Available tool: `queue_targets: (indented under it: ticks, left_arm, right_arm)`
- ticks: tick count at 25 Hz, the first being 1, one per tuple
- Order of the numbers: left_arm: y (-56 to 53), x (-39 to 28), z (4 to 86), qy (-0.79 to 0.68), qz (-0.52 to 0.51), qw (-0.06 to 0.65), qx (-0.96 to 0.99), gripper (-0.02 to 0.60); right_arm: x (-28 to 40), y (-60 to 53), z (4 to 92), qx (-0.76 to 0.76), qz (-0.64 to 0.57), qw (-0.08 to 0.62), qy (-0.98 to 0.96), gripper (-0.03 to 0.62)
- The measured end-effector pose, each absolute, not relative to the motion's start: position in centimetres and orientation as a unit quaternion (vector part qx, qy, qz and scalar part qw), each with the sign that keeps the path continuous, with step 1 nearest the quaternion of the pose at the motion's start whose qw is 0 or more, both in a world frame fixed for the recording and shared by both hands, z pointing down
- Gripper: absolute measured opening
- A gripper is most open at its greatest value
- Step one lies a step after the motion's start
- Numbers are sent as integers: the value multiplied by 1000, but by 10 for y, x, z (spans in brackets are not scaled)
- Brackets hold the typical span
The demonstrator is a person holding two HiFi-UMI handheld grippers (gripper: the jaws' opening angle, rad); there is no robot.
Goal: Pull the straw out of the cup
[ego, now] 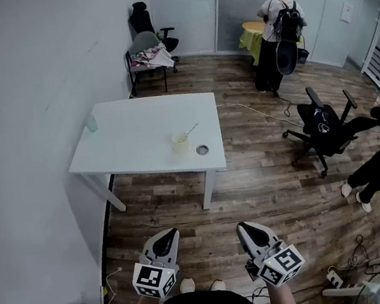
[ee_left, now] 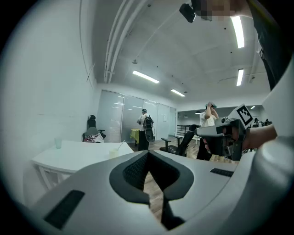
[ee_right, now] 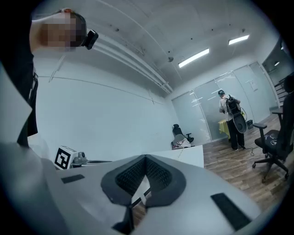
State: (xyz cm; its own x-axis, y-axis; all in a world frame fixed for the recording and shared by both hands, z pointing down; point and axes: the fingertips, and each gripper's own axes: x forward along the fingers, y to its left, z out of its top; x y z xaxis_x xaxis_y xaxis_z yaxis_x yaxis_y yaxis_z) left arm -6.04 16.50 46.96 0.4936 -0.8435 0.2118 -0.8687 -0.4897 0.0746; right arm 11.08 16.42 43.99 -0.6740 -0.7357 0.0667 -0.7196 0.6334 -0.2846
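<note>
Straw [ego: 191,129] is leaning from the cup [ego: 180,142] on the far table [ego: 130,132], well apart from the left gripper [ego: 163,244] and right gripper [ego: 252,233], both holding their fingers pressed together, empty. While approaching, one should be opening for the straw and the other steadying the cup.

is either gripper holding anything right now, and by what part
Nothing is held. The left gripper and right gripper both have their jaws together on nothing, and the cup with its straw stands on the table, away from both.
</note>
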Motion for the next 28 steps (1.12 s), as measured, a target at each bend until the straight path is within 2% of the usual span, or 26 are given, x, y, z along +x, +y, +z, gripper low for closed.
queue_targets:
  ticks: [20,28]
  left_arm:
    - [159,-115,463,-461,60,78,882,14]
    - [160,-143,459,-456,48,72,886,14]
  right_arm:
    - [56,175,435,-420,-148,36,895,17]
    - [28,178,438,-417,-146,19,897,17]
